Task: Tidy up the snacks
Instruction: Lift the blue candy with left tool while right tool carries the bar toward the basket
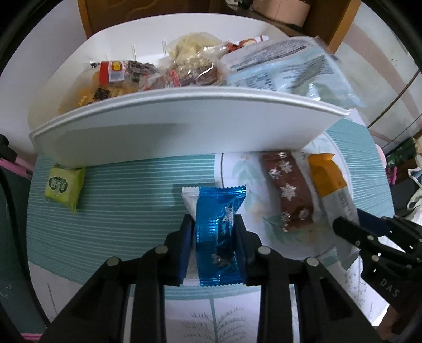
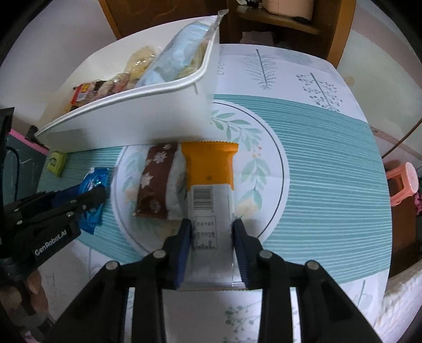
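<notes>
My left gripper (image 1: 214,224) is shut on a blue foil snack packet (image 1: 219,232), held just over the striped mat; the packet also shows in the right wrist view (image 2: 93,190). My right gripper (image 2: 212,224) is shut on an orange-and-white snack packet (image 2: 209,174), which lies flat on the mat; it also shows in the left wrist view (image 1: 329,182). A brown snowflake packet (image 2: 155,182) lies beside the orange one, touching it. A white bin (image 1: 168,126) holding several snacks stands behind both.
A green packet (image 1: 64,186) lies at the bin's left front corner. A large light-blue bag (image 1: 287,71) leans in the bin's right end. A pink stool (image 2: 403,182) stands off the table's right edge. Wooden furniture (image 2: 284,23) is behind.
</notes>
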`<state>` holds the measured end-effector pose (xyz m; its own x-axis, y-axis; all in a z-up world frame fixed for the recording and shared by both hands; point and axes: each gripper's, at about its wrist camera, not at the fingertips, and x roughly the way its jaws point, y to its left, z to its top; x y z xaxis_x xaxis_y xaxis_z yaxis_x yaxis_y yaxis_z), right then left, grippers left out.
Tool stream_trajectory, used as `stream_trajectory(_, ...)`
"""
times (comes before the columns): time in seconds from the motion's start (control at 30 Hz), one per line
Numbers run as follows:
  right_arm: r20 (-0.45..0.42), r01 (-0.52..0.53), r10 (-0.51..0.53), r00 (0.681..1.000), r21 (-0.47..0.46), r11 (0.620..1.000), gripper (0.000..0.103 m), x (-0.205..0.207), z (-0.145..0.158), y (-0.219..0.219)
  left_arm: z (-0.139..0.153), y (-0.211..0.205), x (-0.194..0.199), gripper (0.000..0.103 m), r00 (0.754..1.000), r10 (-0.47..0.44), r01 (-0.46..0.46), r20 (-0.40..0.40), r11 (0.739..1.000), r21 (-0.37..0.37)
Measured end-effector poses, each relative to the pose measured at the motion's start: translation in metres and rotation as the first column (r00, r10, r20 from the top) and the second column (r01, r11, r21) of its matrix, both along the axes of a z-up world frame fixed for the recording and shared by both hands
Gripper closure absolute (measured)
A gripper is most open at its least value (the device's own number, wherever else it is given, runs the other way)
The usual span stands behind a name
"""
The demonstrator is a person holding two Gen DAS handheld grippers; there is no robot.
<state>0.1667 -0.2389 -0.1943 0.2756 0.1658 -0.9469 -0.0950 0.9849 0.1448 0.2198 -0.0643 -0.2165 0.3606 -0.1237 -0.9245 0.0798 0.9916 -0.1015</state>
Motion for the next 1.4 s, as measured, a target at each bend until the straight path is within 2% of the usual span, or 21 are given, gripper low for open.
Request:
stream_trajectory(0.33,0.048,-0.038,0.036,0.998,0.059,0.997,0.071,-0.018,0.036,0.001,0.051,0.006,-0.027,0.076,0.998,-0.033,0.035,0.055,0.998,-0.046)
stream_trajectory(0.67,0.161,-0.102,0.08,0.984,0.129,0.986,0.071,-0.017,0.094,0.014,0.116,0.022,-0.049,0.076,0.99,-0.011,0.021,0.141,0.998,-0.064)
stream_trajectory(0.93,0.269,-0.168,0.125,0.955,0.144,0.975,0.071,0.002,0.146,0.037,0.161,0.04,-0.028,0.076,0.982,0.008,0.002,0.189,0.999,-0.054)
stream_trajectory(1.17,0.349,-0.191,0.134,0.927,0.133,0.973,0.071,0.033,0.184,0.055,0.194,0.051,-0.004,0.076,0.965,0.007,-0.003,0.263,1.0,-0.016)
stream_trajectory(1.4,0.373,-0.175,0.118,0.92,0.122,0.977,0.071,0.066,0.2,0.066,0.211,0.065,0.026,0.076,0.953,0.013,-0.018,0.302,1.0,0.014)
